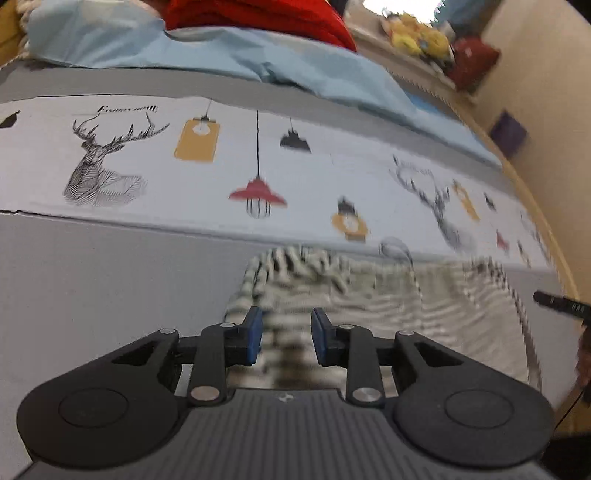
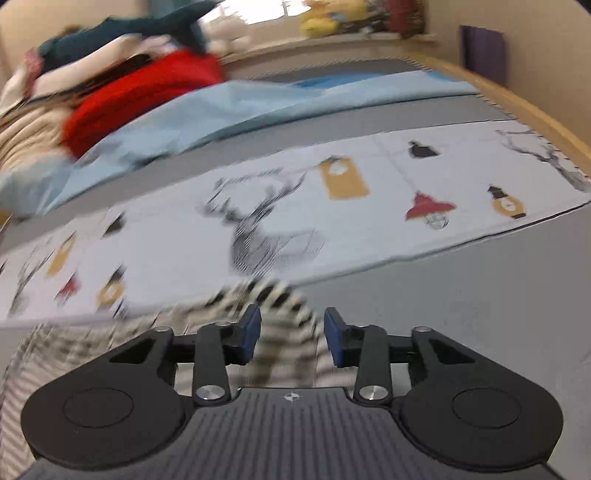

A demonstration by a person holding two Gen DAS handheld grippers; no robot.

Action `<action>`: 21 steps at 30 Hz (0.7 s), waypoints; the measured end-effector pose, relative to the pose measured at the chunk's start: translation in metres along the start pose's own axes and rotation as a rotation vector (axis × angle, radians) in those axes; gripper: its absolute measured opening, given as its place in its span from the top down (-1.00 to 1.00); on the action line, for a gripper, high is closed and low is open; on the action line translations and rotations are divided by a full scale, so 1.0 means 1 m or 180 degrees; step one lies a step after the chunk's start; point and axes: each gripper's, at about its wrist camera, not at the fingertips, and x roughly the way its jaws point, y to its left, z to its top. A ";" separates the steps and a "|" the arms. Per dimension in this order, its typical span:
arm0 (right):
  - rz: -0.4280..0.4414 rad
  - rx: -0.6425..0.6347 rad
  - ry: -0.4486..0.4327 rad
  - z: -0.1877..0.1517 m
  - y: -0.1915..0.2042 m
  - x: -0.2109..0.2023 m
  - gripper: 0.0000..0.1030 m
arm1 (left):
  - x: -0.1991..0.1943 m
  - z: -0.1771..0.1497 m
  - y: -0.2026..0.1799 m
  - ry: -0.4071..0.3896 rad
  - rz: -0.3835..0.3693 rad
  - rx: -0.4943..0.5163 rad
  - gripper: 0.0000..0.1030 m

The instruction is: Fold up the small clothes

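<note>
The left gripper (image 1: pixel 286 334) has its blue jaws a little way apart, with nothing pinched between them. The small black-and-white striped cloth (image 1: pixel 369 295) lies under and in front of them. The right gripper (image 2: pixel 292 334) looks the same: its blue jaws stand apart and hold nothing, and a bunched-up corner of the striped cloth (image 2: pixel 277 306) sits between and just past them. The pictures are blurry, so I cannot tell if any pad touches the cloth. The cloth lies on the plain grey part of the bed cover (image 1: pixel 92 277), right next to the white printed band with deer heads and hanging lamps (image 1: pixel 184 158). I think the step now is to grab two corners of the cloth. To do it well, each pair of jaws should go down flat over one edge, close on just the top layer, and then both should lift together so the cloth stays straight. There is lots of open grey cover to the left of the left gripper and to the right of the right one. Far back lie a light blue sheet (image 1: pixel 221 51) and a red woolly thing (image 1: pixel 258 18), well away. The wooden bed edge (image 2: pixel 535 110) runs along the right side, so the fold should stay toward the middle.
</note>
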 end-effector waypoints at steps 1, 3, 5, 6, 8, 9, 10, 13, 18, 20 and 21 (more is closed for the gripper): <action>0.0032 -0.0034 0.0076 -0.005 -0.002 -0.010 0.22 | -0.003 -0.008 0.002 0.0087 -0.0017 0.0003 0.36; 0.0095 -0.0054 0.0251 -0.022 -0.011 -0.023 0.18 | -0.003 -0.029 0.008 0.0330 -0.0075 -0.0057 0.31; 0.0133 -0.0004 0.0485 -0.040 -0.021 -0.031 0.14 | 0.002 -0.042 0.011 0.0505 0.0045 -0.0162 0.31; 0.0129 0.0048 0.0568 -0.050 -0.026 -0.036 0.14 | 0.004 -0.044 0.012 0.0511 0.0059 -0.0150 0.30; 0.0041 0.0182 0.0748 -0.069 -0.038 -0.040 0.13 | 0.014 -0.051 0.016 0.0661 -0.0056 -0.0220 0.10; -0.0015 0.0180 0.0837 -0.076 -0.042 -0.041 0.13 | 0.020 -0.056 0.018 0.0809 -0.0071 -0.0245 0.08; -0.0028 0.0165 0.0871 -0.081 -0.045 -0.042 0.13 | 0.027 -0.060 0.019 0.0967 -0.0019 -0.0236 0.08; -0.0012 0.0154 0.1039 -0.096 -0.050 -0.041 0.10 | 0.031 -0.064 0.023 0.1069 0.0090 -0.0217 0.03; 0.0032 0.0075 0.1281 -0.112 -0.046 -0.033 -0.01 | 0.033 -0.075 0.026 0.1173 0.0056 -0.0271 0.03; 0.0045 0.0143 0.1281 -0.111 -0.048 -0.034 0.01 | 0.031 -0.079 0.022 0.1179 0.0059 -0.0127 0.11; 0.0061 0.0164 0.1282 -0.110 -0.049 -0.034 0.08 | 0.029 -0.080 0.021 0.1179 0.0030 -0.0099 0.19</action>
